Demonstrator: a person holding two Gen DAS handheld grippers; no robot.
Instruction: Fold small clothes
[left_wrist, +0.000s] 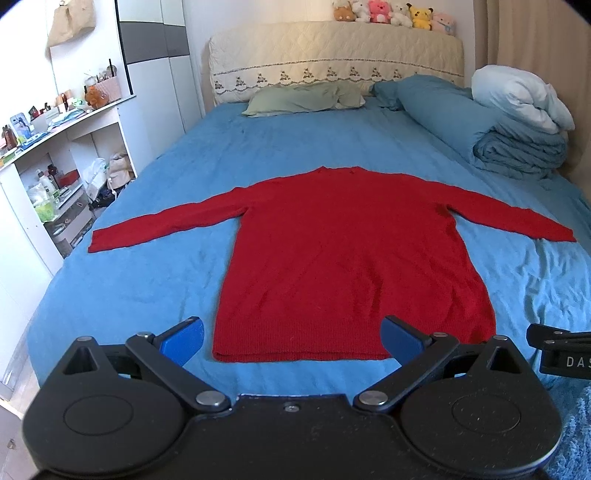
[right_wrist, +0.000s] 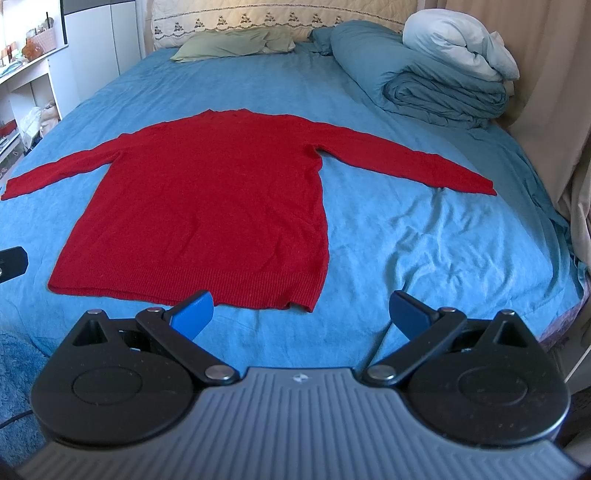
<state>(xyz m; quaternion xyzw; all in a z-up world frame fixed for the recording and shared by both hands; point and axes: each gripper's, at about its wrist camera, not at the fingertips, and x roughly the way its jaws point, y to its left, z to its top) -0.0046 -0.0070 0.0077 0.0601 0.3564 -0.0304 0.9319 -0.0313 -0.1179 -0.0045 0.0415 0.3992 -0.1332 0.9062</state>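
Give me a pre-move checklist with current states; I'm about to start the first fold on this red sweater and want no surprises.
1. Red sweater lies flat on the blue sheet, body smooth: ok.
2. Both sleeves spread outward, left sleeve, right sleeve: ok.
3. Left gripper open, holding nothing: ok.
4. Right gripper open, holding nothing: ok.
5. Hem within view of both grippers, nothing lying on it: ok.
6. Rolled duvet apart from the right sleeve: ok.
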